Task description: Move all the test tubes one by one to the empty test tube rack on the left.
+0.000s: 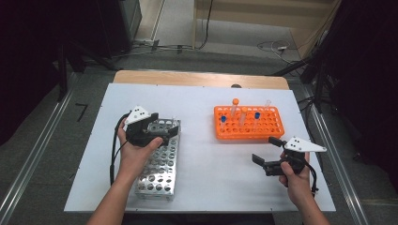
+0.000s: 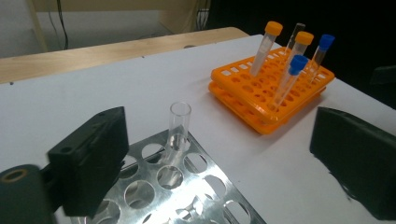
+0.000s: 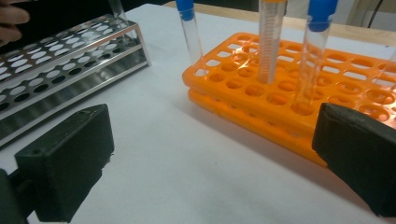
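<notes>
Black jaws of the left gripper [image 2: 219, 163] stand spread wide with nothing between them; an uncapped clear tube [image 2: 178, 129] stands upright just beyond them in a corner hole of the metal rack [image 2: 205, 186], untouched by either pad. From above, this gripper [image 1: 157, 131] hovers over the far end of that rack [image 1: 157, 180] on the white table [image 1: 206, 183]. The right gripper [image 3: 210, 172] is likewise spread and empty, low over the table just short of the orange rack [image 3: 289, 107], where capped tubes stand, among them an orange-capped tube [image 2: 264, 49] and a blue-capped tube [image 2: 287, 79]. The clear tube is judged light, rigid, smooth and probably brittle. Grip it on the upper wall below the rim, pads on opposite sides, with moderate force; excess pressure may crack it, too little lets it slip. Lift straight up to clear the hole without tilting.
</notes>
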Demonstrator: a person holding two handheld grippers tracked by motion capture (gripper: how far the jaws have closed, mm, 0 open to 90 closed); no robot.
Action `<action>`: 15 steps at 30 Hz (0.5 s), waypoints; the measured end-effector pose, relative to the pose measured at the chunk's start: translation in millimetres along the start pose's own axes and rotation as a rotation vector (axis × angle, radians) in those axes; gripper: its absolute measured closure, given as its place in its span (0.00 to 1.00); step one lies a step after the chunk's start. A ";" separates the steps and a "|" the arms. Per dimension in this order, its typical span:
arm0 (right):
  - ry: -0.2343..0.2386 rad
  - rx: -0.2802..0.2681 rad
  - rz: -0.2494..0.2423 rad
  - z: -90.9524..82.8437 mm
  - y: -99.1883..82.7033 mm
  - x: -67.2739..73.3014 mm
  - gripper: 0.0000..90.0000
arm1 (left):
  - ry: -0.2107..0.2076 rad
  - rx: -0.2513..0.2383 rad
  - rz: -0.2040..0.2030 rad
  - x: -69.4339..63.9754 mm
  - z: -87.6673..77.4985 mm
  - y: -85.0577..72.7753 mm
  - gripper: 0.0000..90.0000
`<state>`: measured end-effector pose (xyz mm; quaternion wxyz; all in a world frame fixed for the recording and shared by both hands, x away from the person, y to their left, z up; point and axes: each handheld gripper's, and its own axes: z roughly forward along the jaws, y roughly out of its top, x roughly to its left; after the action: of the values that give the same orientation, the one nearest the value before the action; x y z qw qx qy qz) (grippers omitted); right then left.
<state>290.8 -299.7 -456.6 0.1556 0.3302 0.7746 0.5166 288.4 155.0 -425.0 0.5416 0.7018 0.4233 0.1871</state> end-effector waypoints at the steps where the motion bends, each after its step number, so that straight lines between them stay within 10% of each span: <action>1: -0.003 -0.003 0.002 0.1 0.7 -1.3 0.00 | -0.007 -0.008 -0.001 -0.8 -3.4 -1.5 0.02; 15: -0.097 -0.012 0.054 4.3 12.9 -33.5 0.00 | -0.060 -0.110 0.010 -15.4 -35.0 -21.1 0.00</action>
<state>322.4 -316.0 -450.1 0.1810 0.3749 0.7539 0.5083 246.2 164.9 -429.3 0.5907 0.6785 0.3926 0.1915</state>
